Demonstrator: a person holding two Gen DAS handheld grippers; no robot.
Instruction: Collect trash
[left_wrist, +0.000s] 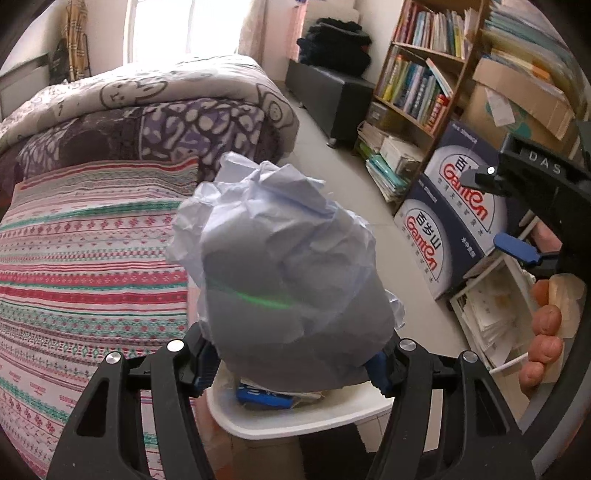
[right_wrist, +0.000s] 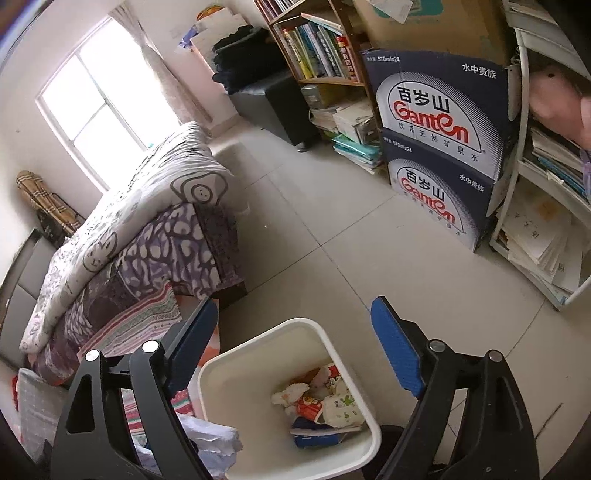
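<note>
White paper ball (left_wrist: 284, 273) sits between your left claw (left_wrist: 291, 363) pads, and the pads press on its lower sides, so that claw is holding it. The ball is big and crumpled, and it fills most of the left view.

Look under the ball. The white bin (left_wrist: 295, 421) peeks out just below it, with a blue packet (left_wrist: 264, 397) inside. So the bin lies straight down and a little toward you from the ball. That is the one thing your next move hangs on: the ball looks to be over the bin's mouth, but only the near part of the rim shows, so you cannot be sure it is over the middle.

Your right claw (right_wrist: 295, 347) stands wide with nothing between its blue pads. It hangs above the same bin (right_wrist: 229, 373), and from there you can see wrappers (right_wrist: 321, 402) already lying at the bottom. A bit of the paper ball (right_wrist: 210, 443) shows at the bin's left side in that view, close to the rim.

Your left hand is the one with the trash, so it likely goes next. I think you should nudge the ball toward the middle of the bin before letting go, or it may catch on the rim and roll to the floor (right_wrist: 332, 221) by the bed (left_wrist: 92, 258).
</note>
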